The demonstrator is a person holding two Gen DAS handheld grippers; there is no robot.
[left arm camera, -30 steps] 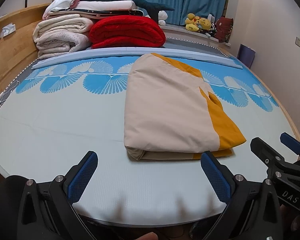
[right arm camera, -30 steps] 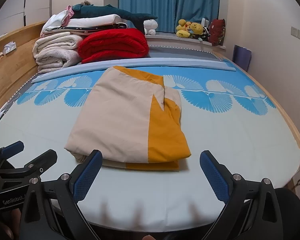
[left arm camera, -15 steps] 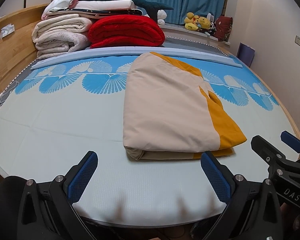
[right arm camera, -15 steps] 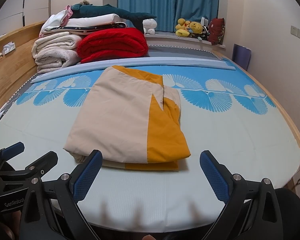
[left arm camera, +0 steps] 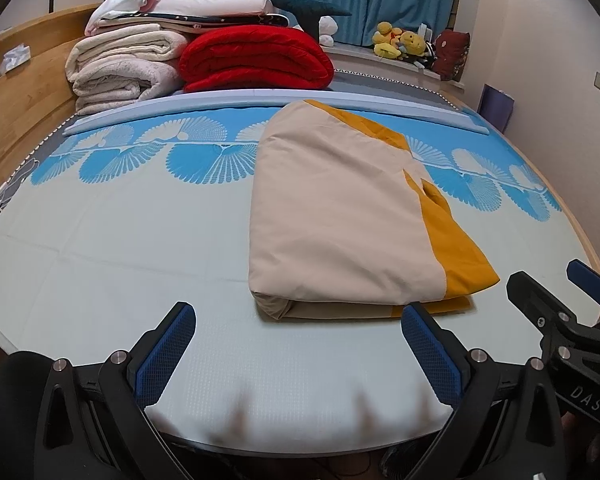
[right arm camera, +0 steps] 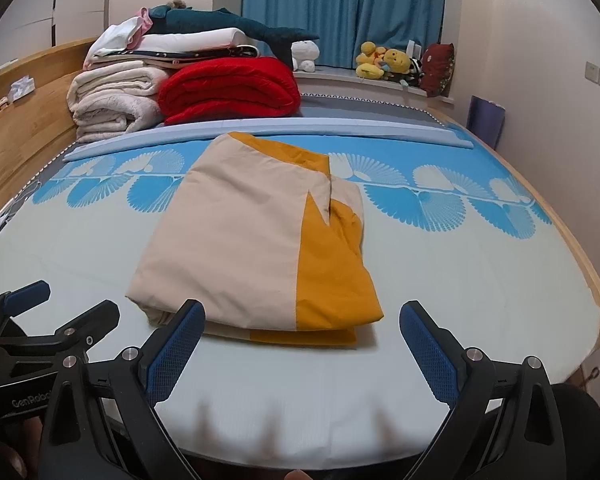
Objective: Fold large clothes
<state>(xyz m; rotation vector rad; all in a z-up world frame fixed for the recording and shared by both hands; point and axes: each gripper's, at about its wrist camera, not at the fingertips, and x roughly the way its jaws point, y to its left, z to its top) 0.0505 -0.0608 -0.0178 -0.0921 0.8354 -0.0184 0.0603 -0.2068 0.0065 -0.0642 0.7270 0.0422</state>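
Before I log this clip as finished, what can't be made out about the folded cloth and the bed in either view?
- Folded cloth: inner layers and garment type hidden by its own top layer, both views.
- Cloth's near left corner: partly covered by the right gripper finger, right wrist view.
- Bed's near edge: blurred, cut off behind the left gripper, left wrist view.
- Toys on the sill: too small to identify.

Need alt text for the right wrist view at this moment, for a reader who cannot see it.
A folded beige and mustard garment lies flat on a pale blue patterned bed, just ahead of the open, empty right gripper. The left gripper shows at the left edge; folded blankets are stacked at the far end.
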